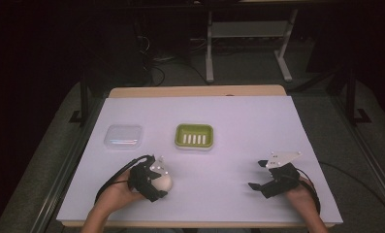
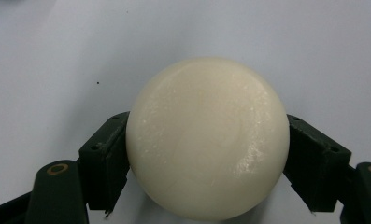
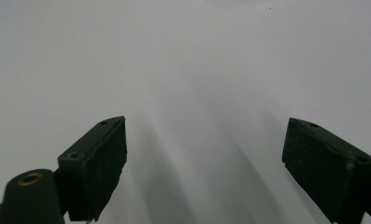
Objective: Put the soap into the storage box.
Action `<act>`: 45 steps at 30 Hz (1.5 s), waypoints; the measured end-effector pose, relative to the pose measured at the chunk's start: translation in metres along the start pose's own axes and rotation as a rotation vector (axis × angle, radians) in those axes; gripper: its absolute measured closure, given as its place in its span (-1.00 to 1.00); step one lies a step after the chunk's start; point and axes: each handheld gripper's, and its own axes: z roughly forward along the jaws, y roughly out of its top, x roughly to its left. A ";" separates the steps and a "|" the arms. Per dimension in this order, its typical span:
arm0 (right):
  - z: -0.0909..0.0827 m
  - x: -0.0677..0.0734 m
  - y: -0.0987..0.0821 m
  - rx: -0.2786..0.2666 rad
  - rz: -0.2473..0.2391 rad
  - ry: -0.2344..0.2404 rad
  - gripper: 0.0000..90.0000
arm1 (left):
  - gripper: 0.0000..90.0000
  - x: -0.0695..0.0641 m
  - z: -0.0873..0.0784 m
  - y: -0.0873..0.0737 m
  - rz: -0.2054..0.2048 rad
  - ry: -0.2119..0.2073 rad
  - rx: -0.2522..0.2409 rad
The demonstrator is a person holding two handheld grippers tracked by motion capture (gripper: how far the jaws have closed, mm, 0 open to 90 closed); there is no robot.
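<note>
cream soap ball (image 2: pixel 206 137) pinched by left tool (image 2: pixel 206 158), underside hidden; right tool (image 3: pixel 204 158) spread.

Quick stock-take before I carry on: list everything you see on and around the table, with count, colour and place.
soap bar: 1, cream, round, near left of the table, held between the left gripper's jaws
soap dish: 1, green, slotted, middle of the table
clear lid: 1, transparent, left of the soap dish
table cover: 1, white, over a wooden tabletop
metal frame legs: white, on the floor beyond the table
left gripper: 1, black, near left, shut on the soap bar
right gripper: 1, black with a grey plate, near right, jaws apart, holding nothing
forearms: 2, entering from the bottom edge
</note>
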 end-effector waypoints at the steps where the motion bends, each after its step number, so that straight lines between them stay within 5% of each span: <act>1: 0.000 0.000 0.000 -0.001 0.001 -0.001 -0.71 | -0.47 0.000 0.000 0.000 0.000 -0.001 0.000; 24: -0.002 0.000 0.000 -0.009 -0.001 -0.003 -0.71 | -0.44 0.003 -0.003 -0.004 -0.028 -0.028 -0.039; 45: -0.003 -0.001 0.001 -0.021 0.001 -0.003 -0.71 | -0.44 0.019 -0.024 0.004 -0.065 -0.132 -0.191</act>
